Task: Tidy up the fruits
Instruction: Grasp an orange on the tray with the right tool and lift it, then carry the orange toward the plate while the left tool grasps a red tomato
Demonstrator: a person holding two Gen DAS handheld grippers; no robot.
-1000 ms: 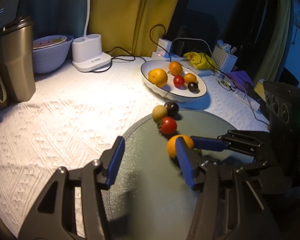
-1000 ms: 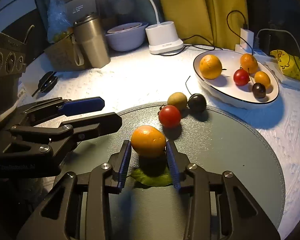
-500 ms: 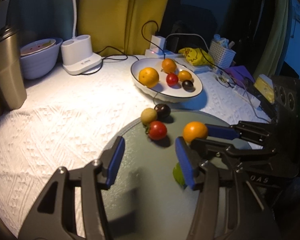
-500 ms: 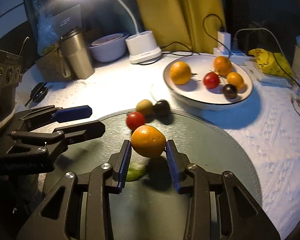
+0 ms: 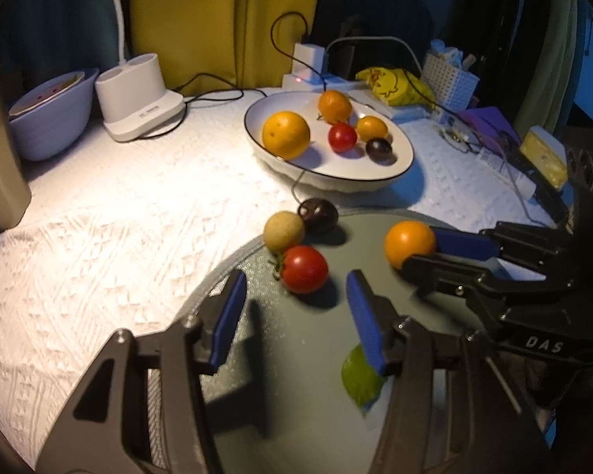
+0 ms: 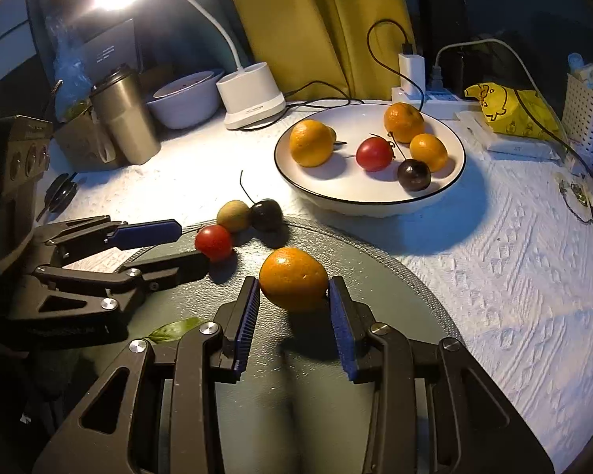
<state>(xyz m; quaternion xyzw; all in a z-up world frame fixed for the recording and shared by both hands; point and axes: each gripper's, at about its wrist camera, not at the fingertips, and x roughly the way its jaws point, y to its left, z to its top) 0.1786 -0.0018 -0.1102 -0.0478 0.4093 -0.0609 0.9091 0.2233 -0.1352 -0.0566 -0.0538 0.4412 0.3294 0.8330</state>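
The right gripper (image 6: 292,300) has its jaws pinching an orange (image 6: 293,284), one blue pad on each side of the fruit. The orange sits clear of the grey round mat (image 6: 375,284), its shadow falling on the mat beneath it. In the left wrist view the same orange (image 5: 410,243) shows at about 3 o'clock from the loose fruit, gripped at the tip of the right gripper (image 5: 419,254).

The left gripper (image 5: 292,316) has its jaws spread wide with nothing between them, its pads low over the mat (image 5: 304,395). Just ahead of it, at 12 o'clock, lies a red tomato (image 5: 304,269) on the mat's far edge. Touching the tomato at its 11 o'clock is a yellow-green fruit (image 5: 284,230), and a dark plum (image 5: 318,215) lies just beside that one, at its 2 o'clock. A green leaf (image 5: 357,379) lies on the mat, partly hidden by the left gripper's right pad.

Farther off, at 12 o'clock from the held orange, a white plate (image 6: 450,189) stands on the counter (image 6: 514,276), which is covered with a white textured cloth. The plate holds three oranges, a red tomato and a dark plum. A steel tumbler (image 6: 124,118), a white bowl (image 6: 186,104) and a lamp base (image 6: 253,96) stand at the counter's far left.
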